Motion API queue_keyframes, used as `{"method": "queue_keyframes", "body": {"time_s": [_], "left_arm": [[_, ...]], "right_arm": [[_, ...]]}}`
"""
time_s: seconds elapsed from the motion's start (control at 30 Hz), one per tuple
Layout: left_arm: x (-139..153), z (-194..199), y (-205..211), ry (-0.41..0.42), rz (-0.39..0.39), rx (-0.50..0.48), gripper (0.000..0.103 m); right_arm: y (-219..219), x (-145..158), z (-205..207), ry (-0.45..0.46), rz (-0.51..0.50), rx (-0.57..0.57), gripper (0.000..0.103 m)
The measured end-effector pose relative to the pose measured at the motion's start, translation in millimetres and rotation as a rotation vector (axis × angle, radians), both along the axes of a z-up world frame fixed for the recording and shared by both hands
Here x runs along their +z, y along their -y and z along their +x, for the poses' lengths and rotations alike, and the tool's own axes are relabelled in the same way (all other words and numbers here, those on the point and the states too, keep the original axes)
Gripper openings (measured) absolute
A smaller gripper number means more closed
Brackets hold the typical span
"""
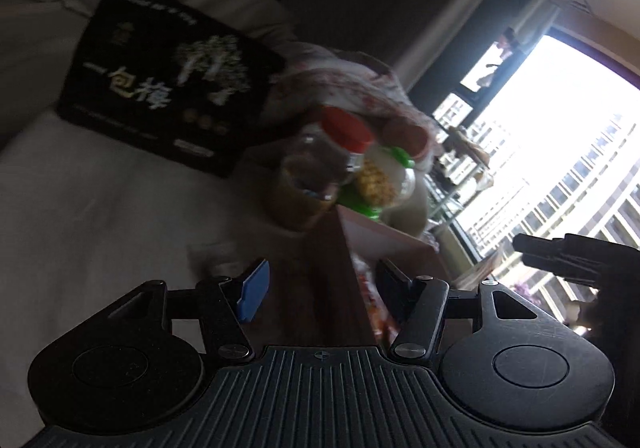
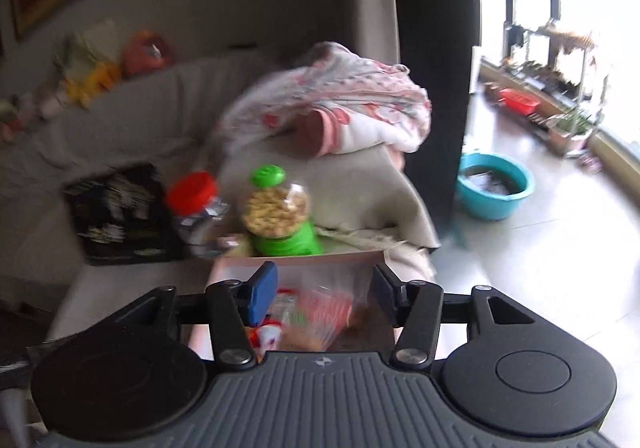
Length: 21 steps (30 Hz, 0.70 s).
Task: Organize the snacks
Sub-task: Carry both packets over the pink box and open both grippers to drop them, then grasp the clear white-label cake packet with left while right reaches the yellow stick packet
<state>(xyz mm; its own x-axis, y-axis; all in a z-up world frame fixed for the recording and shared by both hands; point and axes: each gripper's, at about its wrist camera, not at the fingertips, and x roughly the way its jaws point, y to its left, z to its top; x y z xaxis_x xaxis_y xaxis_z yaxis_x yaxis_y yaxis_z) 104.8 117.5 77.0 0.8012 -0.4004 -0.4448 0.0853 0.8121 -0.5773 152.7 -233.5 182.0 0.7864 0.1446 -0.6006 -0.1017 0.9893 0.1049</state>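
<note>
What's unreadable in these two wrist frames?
- Box contents: right wrist view, motion-blurred and hidden behind the right gripper.
- Red-lidded jar contents: left wrist view, dark and blurred.
- Black package small print: both views, blurred.
- Box interior: left wrist view, seen edge-on behind the left gripper.

Living room, daylit from the right.
Grey-covered sofa (image 2: 132, 115), floral blanket (image 2: 340, 99) heaped on it; tiled floor (image 2: 540, 268), blue basin (image 2: 496, 185), bright window (image 1: 560, 151).

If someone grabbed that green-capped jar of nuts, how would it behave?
The green-capped jar looks like rigid clear plastic, so probably stiff, maybe slippery. Its bulging body on a narrower green base suggests it may tip if pushed. Nearly full of nuts, so likely fairly heavy.
</note>
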Motion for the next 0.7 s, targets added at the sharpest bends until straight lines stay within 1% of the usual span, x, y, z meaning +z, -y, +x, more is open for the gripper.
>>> {"method": "queue_keyframes", "body": {"time_s": [0.07, 0.13, 0.17, 0.23, 0.3, 0.4, 0.47, 0.53, 0.57, 0.63, 0.7], "left_arm": [[-11.3, -1.7, -21.5, -0.038, 0.019, 0.043, 0.064], [-25.4, 3.4, -32.8, -0.077, 0.03, 0.055, 0.064], [-28.9, -0.8, -34.0, -0.093, 0.029, 0.052, 0.064], [-38.7, 3.7, -32.2, -0.122, 0.033, 0.03, 0.064], [-45.0, 10.2, -24.6, -0.139, 0.054, 0.008, 0.064], [-48.2, 30.6, -9.5, -0.144, 0.081, 0.007, 0.064], [-45.5, 44.2, 1.5, -0.158, 0.128, 0.019, 0.064], [-45.6, 59.7, 14.8, -0.206, 0.192, 0.019, 0.064], [-46.6, 61.6, 16.7, -0.222, 0.215, 0.02, 0.064], [-48.5, 71.8, 29.6, -0.222, 0.271, 0.017, 0.065], [-48.5, 77.4, 45.4, -0.208, 0.36, -0.007, 0.065]], "right_arm": [[-7.5, -10.8, 1.4, -0.026, 0.009, 0.02, 0.053], [-14.1, -23.2, -2.3, -0.06, 0.022, 0.046, 0.053], [-18.7, -31.4, -5.9, -0.078, 0.013, 0.057, 0.053], [-27.4, -44.8, -16.4, -0.102, -0.016, 0.085, 0.053], [-38.4, -55.9, -26.3, -0.125, -0.035, 0.128, 0.053], [-53.2, -60.9, -38.6, -0.144, -0.037, 0.173, 0.054], [-60.3, -59.0, -42.8, -0.145, -0.033, 0.196, 0.057], [-68.1, -58.0, -47.3, -0.14, -0.037, 0.214, 0.059], [-71.8, -57.7, -48.6, -0.135, -0.044, 0.22, 0.059], [-78.7, -56.9, -51.1, -0.124, -0.057, 0.231, 0.061], [-82.6, -55.8, -50.7, -0.118, -0.065, 0.232, 0.061]]}}
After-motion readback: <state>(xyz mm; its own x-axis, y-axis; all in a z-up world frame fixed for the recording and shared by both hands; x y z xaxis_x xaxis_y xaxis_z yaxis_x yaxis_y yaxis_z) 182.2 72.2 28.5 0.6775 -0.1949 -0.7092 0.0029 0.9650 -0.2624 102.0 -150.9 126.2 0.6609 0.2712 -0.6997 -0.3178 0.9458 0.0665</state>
